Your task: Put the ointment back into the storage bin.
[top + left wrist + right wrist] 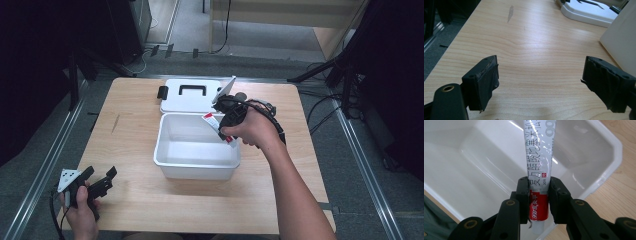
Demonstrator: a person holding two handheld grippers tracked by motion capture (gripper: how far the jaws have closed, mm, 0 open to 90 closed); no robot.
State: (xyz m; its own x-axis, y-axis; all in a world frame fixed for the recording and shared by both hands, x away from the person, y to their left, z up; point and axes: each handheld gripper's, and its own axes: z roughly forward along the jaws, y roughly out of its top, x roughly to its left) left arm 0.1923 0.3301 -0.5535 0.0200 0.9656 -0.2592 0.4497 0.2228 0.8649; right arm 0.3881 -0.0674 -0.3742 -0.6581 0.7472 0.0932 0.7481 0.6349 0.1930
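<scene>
Right under the right gripper (538, 188) sits the open white box (599, 137); it's clamped on a tube (539, 152), tipped down to drop it in. Left gripper (540, 82) waits wide open over the tabletop (536, 45).

Tube (539, 167), silver body: black Chinese print running lengthwise, partly cut off; "30" legible near the jaws. Red band: white "999", more Chinese characters
</scene>
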